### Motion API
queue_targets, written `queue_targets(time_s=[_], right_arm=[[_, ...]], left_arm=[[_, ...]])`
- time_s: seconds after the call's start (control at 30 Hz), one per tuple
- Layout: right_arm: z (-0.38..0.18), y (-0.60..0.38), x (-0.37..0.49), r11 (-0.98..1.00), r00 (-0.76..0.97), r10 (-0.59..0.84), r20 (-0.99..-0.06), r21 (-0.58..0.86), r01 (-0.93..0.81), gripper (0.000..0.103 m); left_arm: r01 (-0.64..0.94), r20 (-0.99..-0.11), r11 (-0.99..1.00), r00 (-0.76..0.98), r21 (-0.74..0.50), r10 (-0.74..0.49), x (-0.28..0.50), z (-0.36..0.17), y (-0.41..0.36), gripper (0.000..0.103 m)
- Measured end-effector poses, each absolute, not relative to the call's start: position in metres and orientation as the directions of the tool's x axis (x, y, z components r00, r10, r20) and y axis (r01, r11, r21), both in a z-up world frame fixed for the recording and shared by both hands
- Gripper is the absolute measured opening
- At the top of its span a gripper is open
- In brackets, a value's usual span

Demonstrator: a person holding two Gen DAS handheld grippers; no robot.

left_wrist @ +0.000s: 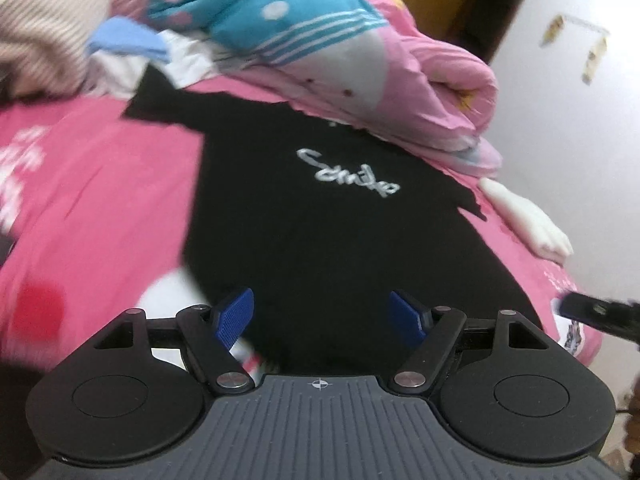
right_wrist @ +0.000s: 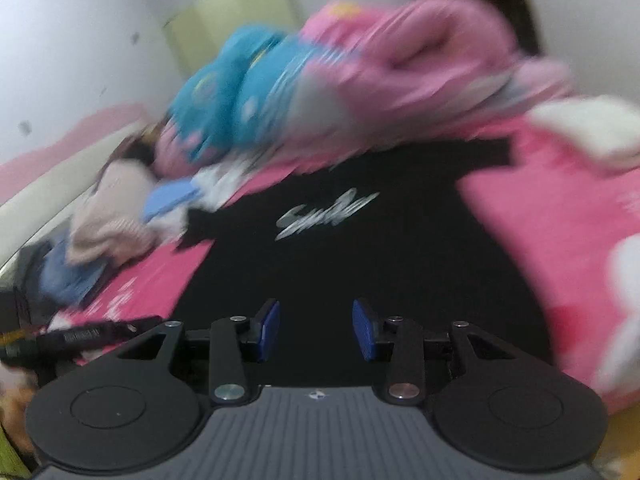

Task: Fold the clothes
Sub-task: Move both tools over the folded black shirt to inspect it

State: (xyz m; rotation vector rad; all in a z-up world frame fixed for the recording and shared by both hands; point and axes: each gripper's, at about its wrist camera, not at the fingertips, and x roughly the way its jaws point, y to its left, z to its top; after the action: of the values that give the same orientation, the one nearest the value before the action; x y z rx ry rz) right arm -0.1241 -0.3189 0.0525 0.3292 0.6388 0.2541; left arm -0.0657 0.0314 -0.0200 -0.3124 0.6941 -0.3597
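- Left wrist view: the left gripper (left_wrist: 322, 312) is hovering with its jaws wide apart and nothing between them. The black T-shirt (left_wrist: 320, 216) is lying spread flat on the pink bedsheet (left_wrist: 100, 184), its white script print facing up. The thin knit is looking soft, light and limp, so the hem corners or sleeve edges are seeming the best places to pinch.
- Right wrist view, blurred: the right gripper (right_wrist: 315, 330) is hanging partly apart and empty above the same shirt. A puffy pink quilt (right_wrist: 420, 60) is lying bunched beyond it.
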Motion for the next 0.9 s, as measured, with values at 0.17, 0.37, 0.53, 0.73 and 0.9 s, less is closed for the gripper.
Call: queue_targets(time_s=[0.17, 0.37, 0.53, 0.73, 0.9], right_arm=[[0.025, -0.253, -0.080, 0.883, 0.692, 0.436, -0.576, 0.424, -0.203, 0.037], [-0.014, -0.209, -0.031, 0.855, 0.638, 0.471, -0.610, 0.493, -0.160, 0.026], [-0.041, -0.176, -0.031, 0.812, 0.593, 0.547, -0.591, 0.548, -0.203, 0.018], [-0.044, -0.132, -0.077, 0.752, 0.466, 0.660, -0.590, 0.516, -0.410, 0.018], [-0.035, -0.128, -0.099, 0.749, 0.444, 0.657, -0.609, 0.461, -0.476, 0.018]], left_arm=[[0.208, -0.532, 0.889, 0.737, -0.407, -0.416, -0.099, -0.044, 0.055, 0.073], [0.186, -0.500, 0.880, 0.763, -0.437, -0.410, -0.122, -0.061, 0.089, 0.068], [0.170, -0.442, 0.862, 0.801, -0.477, -0.403, -0.138, -0.064, 0.121, 0.062], [0.192, -0.368, 0.812, 0.817, -0.552, -0.443, -0.138, -0.068, 0.144, 0.062], [0.226, -0.355, 0.803, 0.807, -0.552, -0.471, -0.129, -0.071, 0.146, 0.062]])
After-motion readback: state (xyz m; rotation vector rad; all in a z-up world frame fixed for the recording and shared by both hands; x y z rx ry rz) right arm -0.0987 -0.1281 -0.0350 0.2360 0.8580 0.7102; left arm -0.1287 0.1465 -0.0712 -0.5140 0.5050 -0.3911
